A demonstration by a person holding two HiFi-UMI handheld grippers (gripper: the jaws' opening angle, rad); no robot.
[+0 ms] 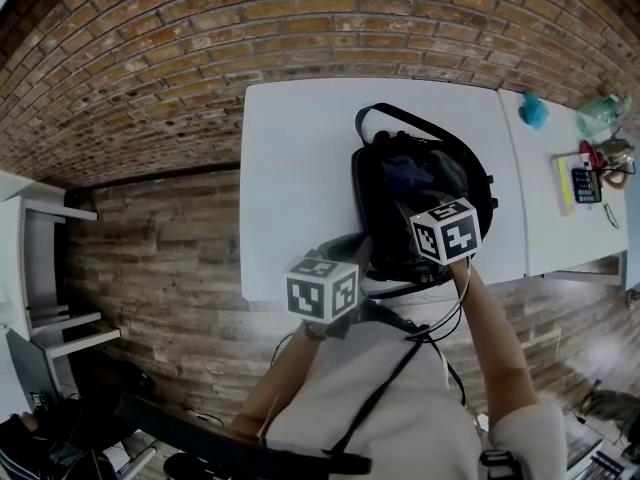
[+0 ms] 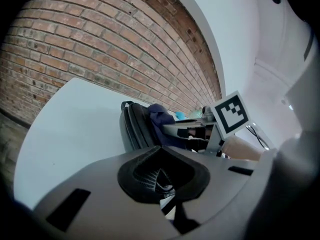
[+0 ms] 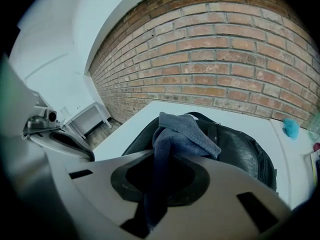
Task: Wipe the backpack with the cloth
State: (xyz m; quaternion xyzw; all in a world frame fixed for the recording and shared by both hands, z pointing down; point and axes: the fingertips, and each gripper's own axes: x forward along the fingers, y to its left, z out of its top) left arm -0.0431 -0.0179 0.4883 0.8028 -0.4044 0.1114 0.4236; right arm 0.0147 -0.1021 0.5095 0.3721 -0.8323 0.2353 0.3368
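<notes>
Backpack [image 1: 420, 193] lies on the white table [image 1: 300, 158], its wiping apparently all left to do: the right gripper [image 3: 156, 176] pinches the blue cloth [image 3: 185, 131] just above it, and the left gripper [image 2: 162, 179], jaws together and empty, hangs beside it.

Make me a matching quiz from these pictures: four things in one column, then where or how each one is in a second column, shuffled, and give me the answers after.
Things
1. backpack
2. cloth
3. left gripper
4. small teal object

Place or state
A. on the neighbouring table
B. jaws together, nothing between them
C. black, lying on the white table
D. pinched in the right gripper

Pairs: 1-C, 2-D, 3-B, 4-A
</notes>
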